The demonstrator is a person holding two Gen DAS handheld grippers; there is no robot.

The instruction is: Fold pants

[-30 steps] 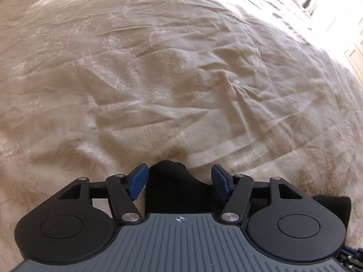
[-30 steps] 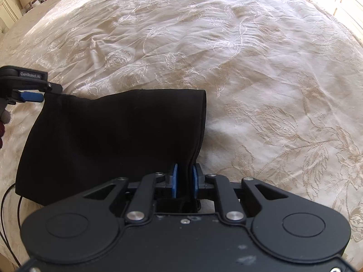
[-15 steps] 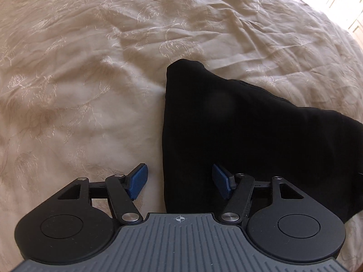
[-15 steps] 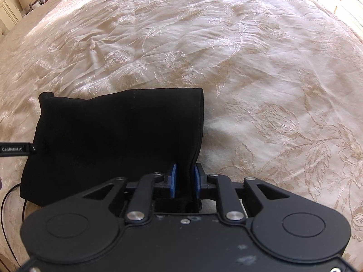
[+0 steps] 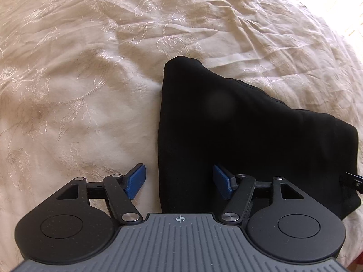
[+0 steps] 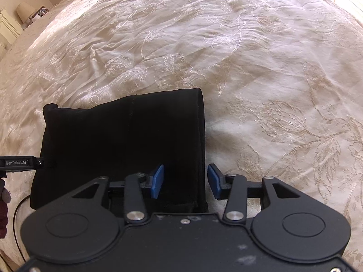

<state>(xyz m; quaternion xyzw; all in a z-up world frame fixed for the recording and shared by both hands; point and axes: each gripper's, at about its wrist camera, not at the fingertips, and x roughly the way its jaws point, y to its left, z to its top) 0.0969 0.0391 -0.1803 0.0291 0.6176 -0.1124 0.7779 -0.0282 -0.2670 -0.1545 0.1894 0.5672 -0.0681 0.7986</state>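
Black pants (image 5: 249,136) lie folded into a compact rectangle on the bedspread. My left gripper (image 5: 179,182) points down over their left edge and is open, blue pads wide apart, with the cloth's edge between them untouched. In the right wrist view the pants (image 6: 124,140) fill the lower left. My right gripper (image 6: 186,182) hovers over their folded right edge. Its jaws are opening and the pads stand clear of the fold between them. The left gripper's finger (image 6: 22,163) shows at the pants' left edge.
A cream bedspread (image 6: 249,68) with embroidered flowers and wrinkles spreads all around. A lamp on a bedside cabinet (image 6: 22,11) stands beyond the bed's far left. A thin black cable (image 6: 15,226) and a dark red sleeve (image 6: 3,208) sit at the left edge.
The right gripper's jaws opened and let go of the pants' folded edge. The left gripper moved from the pants' far corner along their left edge, staying open.
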